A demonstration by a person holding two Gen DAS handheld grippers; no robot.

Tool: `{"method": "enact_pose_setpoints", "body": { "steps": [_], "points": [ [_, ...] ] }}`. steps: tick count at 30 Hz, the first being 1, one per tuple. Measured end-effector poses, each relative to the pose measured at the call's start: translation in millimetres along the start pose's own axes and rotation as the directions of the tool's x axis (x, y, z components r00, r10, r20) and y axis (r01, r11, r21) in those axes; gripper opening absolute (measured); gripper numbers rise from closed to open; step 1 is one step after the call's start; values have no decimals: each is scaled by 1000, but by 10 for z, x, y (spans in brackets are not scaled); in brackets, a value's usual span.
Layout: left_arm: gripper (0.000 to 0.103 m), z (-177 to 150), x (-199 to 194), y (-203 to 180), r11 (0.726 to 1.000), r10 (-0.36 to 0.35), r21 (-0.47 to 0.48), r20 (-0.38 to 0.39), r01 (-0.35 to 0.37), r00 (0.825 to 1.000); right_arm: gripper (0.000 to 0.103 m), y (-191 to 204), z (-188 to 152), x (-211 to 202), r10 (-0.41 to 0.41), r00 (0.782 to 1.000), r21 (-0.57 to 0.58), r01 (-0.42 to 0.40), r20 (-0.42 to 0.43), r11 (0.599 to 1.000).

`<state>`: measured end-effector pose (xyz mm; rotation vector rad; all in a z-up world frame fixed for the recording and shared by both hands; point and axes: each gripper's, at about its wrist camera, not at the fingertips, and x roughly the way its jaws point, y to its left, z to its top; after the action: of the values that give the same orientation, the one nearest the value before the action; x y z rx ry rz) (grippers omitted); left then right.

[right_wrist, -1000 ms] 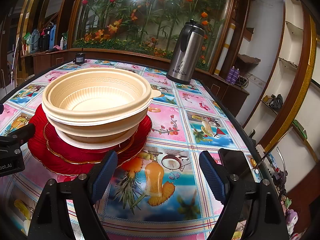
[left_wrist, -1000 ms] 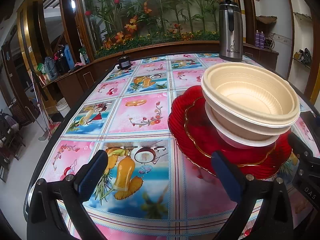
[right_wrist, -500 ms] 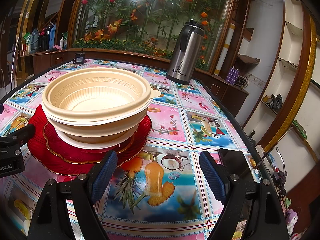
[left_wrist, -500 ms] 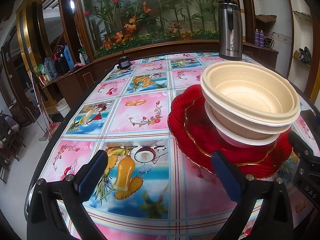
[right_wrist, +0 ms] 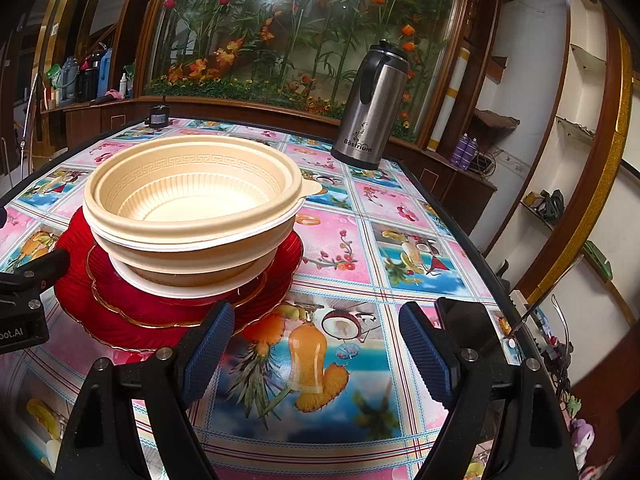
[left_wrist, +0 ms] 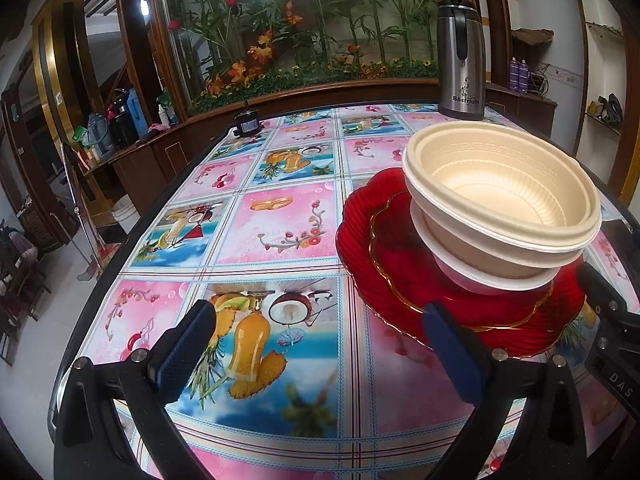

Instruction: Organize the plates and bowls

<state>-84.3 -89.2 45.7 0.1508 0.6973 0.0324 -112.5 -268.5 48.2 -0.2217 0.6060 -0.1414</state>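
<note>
Cream bowls (right_wrist: pixel 192 200) sit nested on stacked red plates (right_wrist: pixel 120 320) on the table, both the left gripper (left_wrist: pixel 320 352) and right gripper (right_wrist: pixel 316 344) wide open and empty, so stacking looks finished; next, probably withdraw.

You can't see the plates' (left_wrist: pixel 404 280) centres: the bowls (right_wrist: pixel 192 200) cover them. How many bowls are nested you can't tell. The near table (left_wrist: pixel 280 432) edge is behind your grippers' arms, and the right shelf items (right_wrist: pixel 546 200) are too small to identify.
</note>
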Motion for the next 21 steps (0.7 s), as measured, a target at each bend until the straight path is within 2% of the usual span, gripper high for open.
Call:
{"method": "enact_pose_setpoints", "body": {
  "steps": [14, 18, 21],
  "points": [
    [103, 5, 0, -5, 1000, 2, 0, -1, -2, 1000, 87, 1, -1, 0, 0, 1000, 0, 0, 0, 1000],
    [103, -15, -21, 9, 999, 38, 9, 24, -39, 999, 87, 3, -2, 1, 0, 1000, 0, 0, 0, 1000],
    [103, -35, 3, 22, 999, 24, 26, 20, -25, 1000, 88, 2, -1, 0, 0, 1000, 0, 0, 0, 1000]
  ]
}}
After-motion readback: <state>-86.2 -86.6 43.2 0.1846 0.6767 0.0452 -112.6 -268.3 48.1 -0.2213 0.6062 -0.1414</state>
